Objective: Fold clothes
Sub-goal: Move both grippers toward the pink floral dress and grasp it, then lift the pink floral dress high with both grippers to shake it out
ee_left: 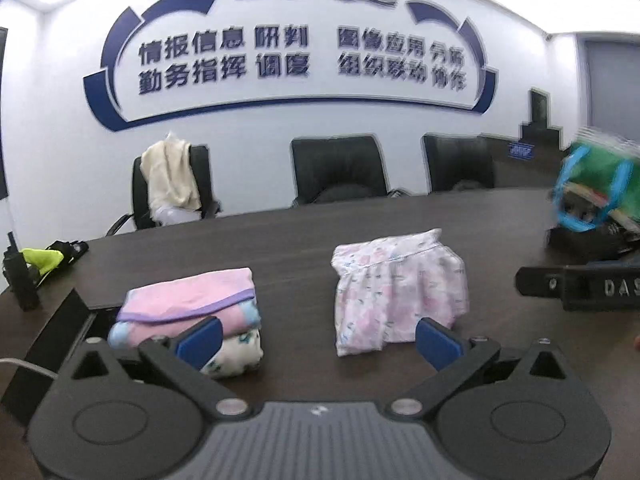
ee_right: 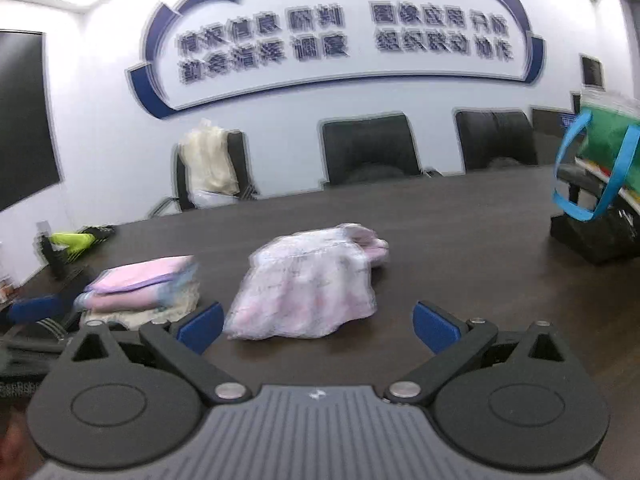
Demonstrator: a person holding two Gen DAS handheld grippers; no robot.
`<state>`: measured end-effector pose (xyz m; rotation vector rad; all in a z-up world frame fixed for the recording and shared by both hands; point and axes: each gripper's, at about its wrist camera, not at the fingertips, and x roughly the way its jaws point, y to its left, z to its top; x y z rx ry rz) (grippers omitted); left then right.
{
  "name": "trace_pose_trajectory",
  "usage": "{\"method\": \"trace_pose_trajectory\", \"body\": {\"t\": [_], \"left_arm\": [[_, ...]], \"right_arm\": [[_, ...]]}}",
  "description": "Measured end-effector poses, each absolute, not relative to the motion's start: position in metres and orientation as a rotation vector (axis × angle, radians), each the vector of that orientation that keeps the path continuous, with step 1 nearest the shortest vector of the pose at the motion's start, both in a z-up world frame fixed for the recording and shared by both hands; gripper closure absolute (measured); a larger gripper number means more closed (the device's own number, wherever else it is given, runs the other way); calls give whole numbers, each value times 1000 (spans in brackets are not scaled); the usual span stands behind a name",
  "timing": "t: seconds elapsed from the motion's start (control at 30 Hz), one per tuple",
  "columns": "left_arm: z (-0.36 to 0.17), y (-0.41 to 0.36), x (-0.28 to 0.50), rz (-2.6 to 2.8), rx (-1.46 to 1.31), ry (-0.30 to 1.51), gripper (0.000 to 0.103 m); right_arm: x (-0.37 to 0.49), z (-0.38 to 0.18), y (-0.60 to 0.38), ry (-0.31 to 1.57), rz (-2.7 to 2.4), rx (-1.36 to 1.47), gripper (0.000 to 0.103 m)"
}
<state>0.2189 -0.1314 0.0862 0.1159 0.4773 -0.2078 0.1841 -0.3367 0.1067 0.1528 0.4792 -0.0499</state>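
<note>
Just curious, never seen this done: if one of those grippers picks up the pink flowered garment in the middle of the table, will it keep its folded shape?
Probably not. The flowered garment looks like thin, gathered cloth, so it would likely droop and unfold. It seems light, and loosely bundled, so a push across the dark table might bunch it up.

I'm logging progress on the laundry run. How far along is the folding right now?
Done: a stack of folded clothes sits at the table's left, pink piece on top. In hand: nothing; the left gripper and right gripper are both open and empty. The floral garment lies bunched in the middle, looking only roughly folded. Left: tidying and stacking it, perhaps.
</note>
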Motion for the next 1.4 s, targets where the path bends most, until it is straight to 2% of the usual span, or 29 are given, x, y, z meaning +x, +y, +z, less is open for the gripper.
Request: {"method": "trace_pose_trajectory", "body": {"t": [0.23, 0.4, 0.47, 0.53, 0.57, 0.6, 0.63, 0.67, 0.7, 0.73, 0.77, 0.87, 1.0, 1.13, 1.4], "left_arm": [[52, -170, 312, -226, 90, 618, 2], [41, -178, 345, -210, 73, 585, 2], [35, -181, 353, -246, 82, 590, 7], [29, -182, 360, -273, 88, 594, 17], [27, -183, 362, -274, 88, 595, 26], [24, -182, 365, -281, 79, 603, 43], [22, -180, 367, -289, 68, 613, 55], [20, -179, 370, -300, 50, 628, 80], [19, -177, 373, -312, 30, 644, 99], [21, -173, 371, -326, 7, 637, 101], [23, -169, 368, -340, -17, 625, 101], [38, -158, 351, -379, -72, 579, 102], [80, -139, 296, -449, -108, 429, 103], [147, -106, 235, -527, -183, 301, 103], [287, -36, 65, -617, -232, -77, 103]], "right_arm": [[288, 76, -365, 601, -43, 237, 1], [331, 65, -366, 607, -48, 207, 0], [345, 58, -364, 628, -27, 180, 0], [356, 50, -360, 649, 4, 168, 1], [360, 47, -358, 668, 18, 165, 5], [364, 43, -356, 688, 30, 163, 9], [366, 42, -355, 704, 53, 172, 24], [367, 41, -354, 718, 79, 184, 49], [368, 40, -354, 732, 106, 196, 65], [369, 39, -353, 738, 125, 219, 96], [368, 40, -353, 733, 134, 241, 101], [349, 58, -342, 667, 175, 226, 101], [295, 107, -326, 527, 271, 185, 102], [220, 178, -307, 334, 323, 130, 102], [40, 312, -272, -21, 437, 9, 102]]}}
